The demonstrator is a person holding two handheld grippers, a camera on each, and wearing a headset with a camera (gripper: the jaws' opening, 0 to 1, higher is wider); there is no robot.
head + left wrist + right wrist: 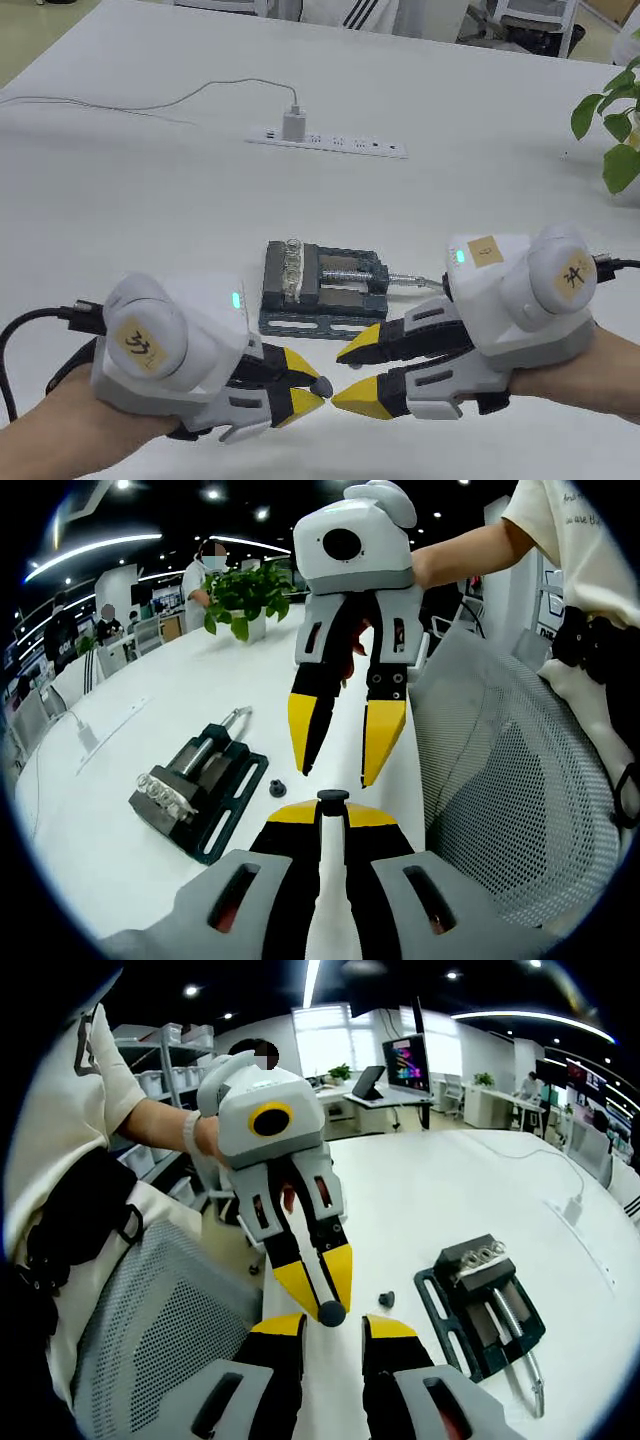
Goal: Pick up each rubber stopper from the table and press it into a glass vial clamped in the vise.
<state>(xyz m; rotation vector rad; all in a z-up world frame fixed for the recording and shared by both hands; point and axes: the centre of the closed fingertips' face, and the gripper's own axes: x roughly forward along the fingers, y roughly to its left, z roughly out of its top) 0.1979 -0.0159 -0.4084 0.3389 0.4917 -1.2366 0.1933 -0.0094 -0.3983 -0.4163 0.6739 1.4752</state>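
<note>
Left gripper (312, 395) fingers clamped on stopper (322, 384); right gripper (338, 380) fingers apart — hand-over likely. Keep stopper upright, centre over vial (293, 262) in vise (335, 300) — press straight down.

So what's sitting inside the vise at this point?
A short row of clear glass vials is clamped upright in the vise. Their lower parts are hidden by the jaw blocks, and the views are too small to tell whether any is already plugged.
</note>
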